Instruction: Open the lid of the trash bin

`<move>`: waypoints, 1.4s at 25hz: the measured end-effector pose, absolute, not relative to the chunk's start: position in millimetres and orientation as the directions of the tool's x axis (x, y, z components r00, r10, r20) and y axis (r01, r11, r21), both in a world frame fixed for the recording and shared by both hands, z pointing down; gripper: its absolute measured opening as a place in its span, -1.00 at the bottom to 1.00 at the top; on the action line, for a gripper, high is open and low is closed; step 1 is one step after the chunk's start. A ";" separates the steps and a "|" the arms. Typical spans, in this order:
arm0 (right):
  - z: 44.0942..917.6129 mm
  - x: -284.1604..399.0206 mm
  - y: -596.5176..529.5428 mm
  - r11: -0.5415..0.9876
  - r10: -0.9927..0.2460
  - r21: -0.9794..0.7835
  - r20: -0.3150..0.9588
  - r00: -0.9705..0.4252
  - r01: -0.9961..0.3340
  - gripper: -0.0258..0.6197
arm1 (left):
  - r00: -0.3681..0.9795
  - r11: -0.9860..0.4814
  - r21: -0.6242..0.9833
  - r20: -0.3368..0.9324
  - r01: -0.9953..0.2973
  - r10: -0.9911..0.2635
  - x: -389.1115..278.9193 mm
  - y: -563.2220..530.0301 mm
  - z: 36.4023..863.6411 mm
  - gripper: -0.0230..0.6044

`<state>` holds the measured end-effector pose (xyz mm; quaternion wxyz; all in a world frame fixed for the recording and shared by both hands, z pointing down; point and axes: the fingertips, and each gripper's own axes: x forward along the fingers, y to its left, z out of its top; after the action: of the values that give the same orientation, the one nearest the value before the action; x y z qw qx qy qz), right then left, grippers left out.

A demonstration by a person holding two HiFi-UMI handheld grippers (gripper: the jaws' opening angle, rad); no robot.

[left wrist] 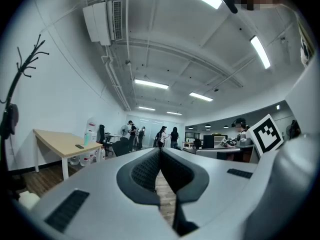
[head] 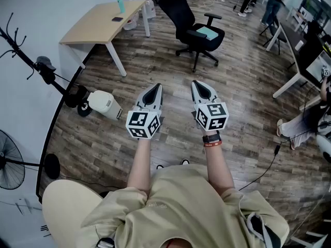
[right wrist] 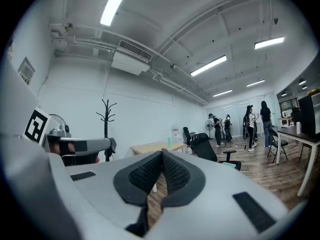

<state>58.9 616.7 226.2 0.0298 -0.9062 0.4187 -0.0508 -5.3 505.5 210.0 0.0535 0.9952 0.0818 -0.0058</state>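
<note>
Left claw: we are holding the grey 2-jaw left gripper (head: 156,87) (left wrist: 160,150) closed, empty.
Right claw: we are holding the grey right gripper (head: 195,83) (right wrist: 162,152) closed, empty.
Bin: the white plastic trash bin (head: 107,105) is sitting well apart, leftward.

grippers 2: left gripper (head: 156,87), right gripper (head: 196,84) | wooden desk (head: 98,22) 1 | office chair (head: 179,11) 1 | floor fan (head: 9,167) 1 | coat rack (head: 23,55) 1 | trash bin (head: 106,105) 1
</note>
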 end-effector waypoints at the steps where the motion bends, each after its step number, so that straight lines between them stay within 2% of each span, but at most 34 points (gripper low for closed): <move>1: 224.3 63.9 622.0 -0.652 -0.758 -0.103 0.063 0.650 -0.751 -0.87 | 0.987 -0.981 0.104 -0.017 0.161 0.160 -2.7 508.7 210.1 -0.85; 8: 228.4 80.3 647.1 -0.638 -0.770 -0.099 0.065 0.635 -0.764 -0.87 | 0.979 -0.972 0.125 -0.069 0.199 0.192 16.9 542.1 205.9 -0.85; 15: 244.4 93.1 658.3 -0.599 -0.794 -0.198 0.027 0.607 -0.776 -0.87 | 0.996 -0.992 0.082 0.007 0.091 0.092 35.0 551.8 228.3 -0.85; 22: 262.6 106.0 632.2 -0.536 -0.842 -0.218 0.063 0.536 -0.816 -0.87 | 0.998 -0.994 0.105 0.048 0.022 0.027 50.6 530.2 246.1 -0.85; 35: 266.3 195.4 525.1 -0.472 -0.880 -0.230 0.070 0.469 -0.851 -0.87 | 0.997 -0.997 0.068 0.068 -0.024 -0.020 144.7 441.3 259.7 -0.85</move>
<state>195.4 525.1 266.3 0.0818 -0.8531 0.5074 -0.0895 144.7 441.3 259.7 0.0342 0.9988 -0.0110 0.0338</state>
